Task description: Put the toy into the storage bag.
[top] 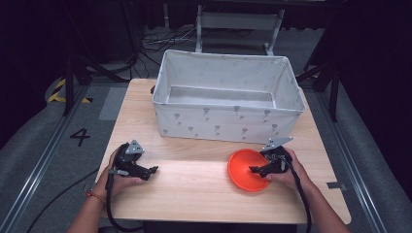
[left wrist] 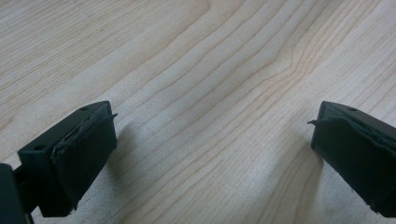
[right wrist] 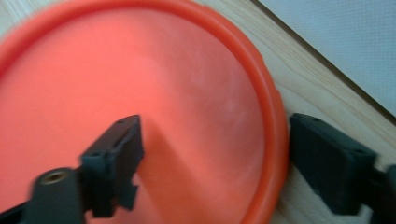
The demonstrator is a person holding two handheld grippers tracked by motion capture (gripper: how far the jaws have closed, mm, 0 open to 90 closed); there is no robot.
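The floor of the fabric bin (top: 226, 104) is partly hidden behind its near wall, and the bowl (right wrist: 140, 93) is cut off by the edges of the right gripper view, where it is slightly blurred. The bowl (top: 247, 170) is seen on the right part of the wooden table (top: 194, 189), just in front of the bin. Its rim is straddled by the right tongs (top: 256, 169): one jaw is held over the inside, the other outside the rim, and they are spread wide, not pressed on it. The left tongs (top: 151, 170) are held wide over bare wood, well apart from the bowl. The bowl is round, smooth orange plastic; the bin is pale printed cloth; the table shows light grain.
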